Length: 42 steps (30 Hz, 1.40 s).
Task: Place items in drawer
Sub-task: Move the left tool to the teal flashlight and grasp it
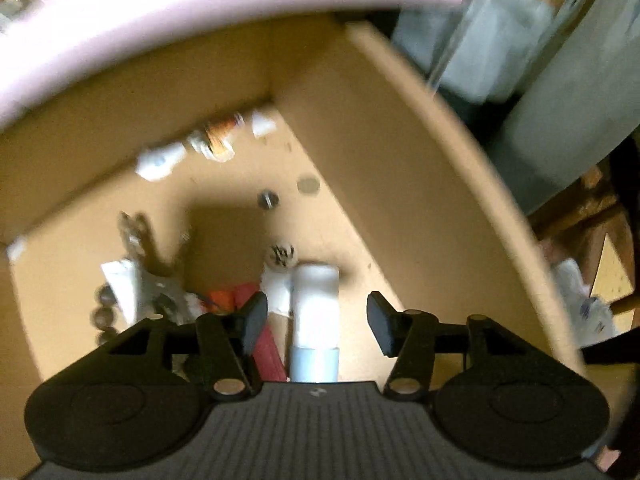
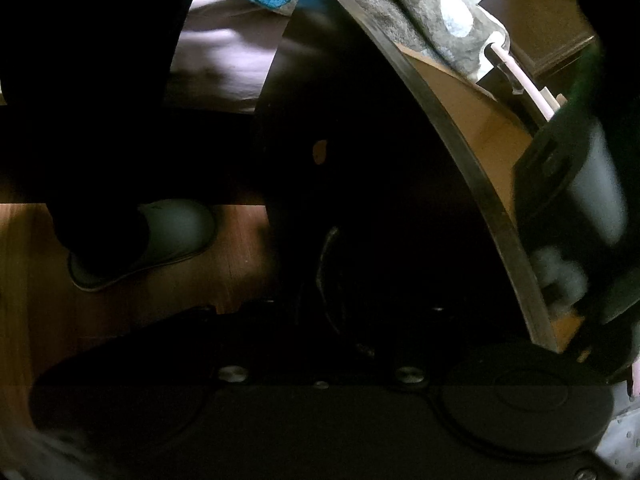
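Though over the drawer (image 1: 420, 128), left tool (image 1: 317, 322) wide apart, empty.

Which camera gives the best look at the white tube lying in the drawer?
The left wrist view. It looks straight down into the drawer, and the white tube lies on the drawer floor between the open left gripper fingers. The right wrist view is mostly dark, showing only the drawer's edge and no tube.
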{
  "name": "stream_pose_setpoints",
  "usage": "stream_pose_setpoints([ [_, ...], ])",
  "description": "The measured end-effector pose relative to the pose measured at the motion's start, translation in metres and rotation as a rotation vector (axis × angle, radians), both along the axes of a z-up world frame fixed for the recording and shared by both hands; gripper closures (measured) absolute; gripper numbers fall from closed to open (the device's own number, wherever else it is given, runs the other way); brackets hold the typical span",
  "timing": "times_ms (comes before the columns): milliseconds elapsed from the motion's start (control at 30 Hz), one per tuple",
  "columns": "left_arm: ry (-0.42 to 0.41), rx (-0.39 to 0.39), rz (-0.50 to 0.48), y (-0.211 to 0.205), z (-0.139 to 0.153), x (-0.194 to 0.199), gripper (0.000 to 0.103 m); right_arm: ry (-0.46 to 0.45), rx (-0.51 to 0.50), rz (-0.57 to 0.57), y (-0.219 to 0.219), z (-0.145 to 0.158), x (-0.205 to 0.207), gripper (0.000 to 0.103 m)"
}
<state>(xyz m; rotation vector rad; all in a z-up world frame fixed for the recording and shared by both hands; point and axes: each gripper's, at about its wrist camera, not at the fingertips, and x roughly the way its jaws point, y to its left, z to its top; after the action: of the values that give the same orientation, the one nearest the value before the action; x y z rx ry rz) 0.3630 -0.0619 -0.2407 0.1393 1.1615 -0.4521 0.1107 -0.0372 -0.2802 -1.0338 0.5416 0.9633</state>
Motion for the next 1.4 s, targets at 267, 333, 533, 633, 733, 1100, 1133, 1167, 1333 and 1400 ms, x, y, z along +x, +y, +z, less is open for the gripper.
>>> stream_pose_setpoints([
  [267,-0.221,-0.105,0.021,0.005,0.100,-0.010,0.050,0.006,-0.006,-0.009,0.002,0.000,-0.001,0.087],
  [333,-0.284,-0.118,0.030,0.004,0.119,0.002,0.049,0.006,-0.005,-0.003,0.002,-0.001,0.000,0.087],
  [533,-0.412,-0.112,0.054,-0.008,0.149,0.055,0.049,0.004,-0.008,-0.003,0.003,-0.001,-0.001,0.088],
  [633,-0.462,-0.089,0.056,-0.022,0.153,0.077,0.049,0.005,-0.003,0.002,0.002,-0.001,-0.001,0.088],
  [733,-0.472,-0.098,0.063,-0.031,0.153,0.101,0.050,0.006,-0.001,0.004,0.002,-0.002,-0.001,0.088],
  [1100,-0.460,-0.050,0.072,-0.053,0.124,0.177,0.050,0.003,0.001,0.016,0.003,-0.003,-0.003,0.087],
  [1133,-0.458,-0.048,0.071,-0.054,0.122,0.183,0.049,0.003,0.000,0.017,0.003,-0.003,-0.003,0.086],
  [1167,-0.456,-0.047,0.070,-0.056,0.119,0.189,0.049,0.002,0.001,0.019,0.003,-0.004,-0.003,0.086],
  [1333,-0.441,-0.044,0.062,-0.067,0.105,0.214,0.050,-0.001,0.006,0.023,0.004,-0.005,-0.004,0.085],
  [1400,-0.435,-0.039,0.055,-0.072,0.100,0.221,0.050,-0.001,0.006,0.025,0.004,-0.005,-0.004,0.085],
])
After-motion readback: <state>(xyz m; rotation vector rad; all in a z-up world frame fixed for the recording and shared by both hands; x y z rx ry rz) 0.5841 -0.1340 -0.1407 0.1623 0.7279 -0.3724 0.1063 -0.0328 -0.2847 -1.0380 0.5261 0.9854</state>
